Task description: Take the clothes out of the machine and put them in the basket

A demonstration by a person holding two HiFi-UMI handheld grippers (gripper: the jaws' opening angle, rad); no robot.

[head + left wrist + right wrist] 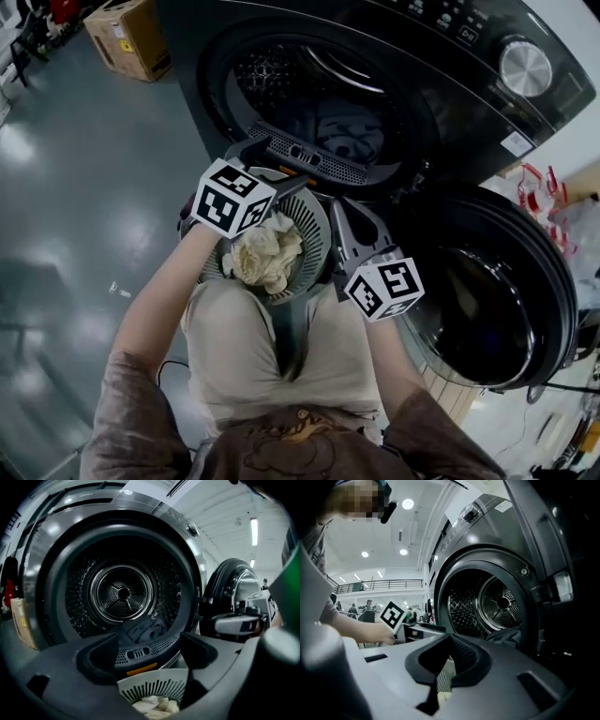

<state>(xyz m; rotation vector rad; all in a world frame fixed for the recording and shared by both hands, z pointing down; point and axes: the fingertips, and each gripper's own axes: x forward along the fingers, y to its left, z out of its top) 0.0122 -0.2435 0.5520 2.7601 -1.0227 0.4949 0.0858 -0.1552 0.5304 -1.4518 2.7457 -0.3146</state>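
Facing the drum's back wall (123,592), unseen from overhead, left tool (141,654) is spread, right tool (449,639) pressed together.

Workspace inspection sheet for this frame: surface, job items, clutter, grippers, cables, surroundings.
Surface: glossy grey floor; no table seen.
Job's things: machine with door open; dark clothes in the drum; slotted basket below the opening, holding pale cloth.
Clutter: cardboard box on the floor.
Grippers: left gripper jaws apart, empty; right gripper jaws together at the tips, empty.
Cables: thin black cable near the door.
Surroundings: bright hall, ceiling lights, people far off.
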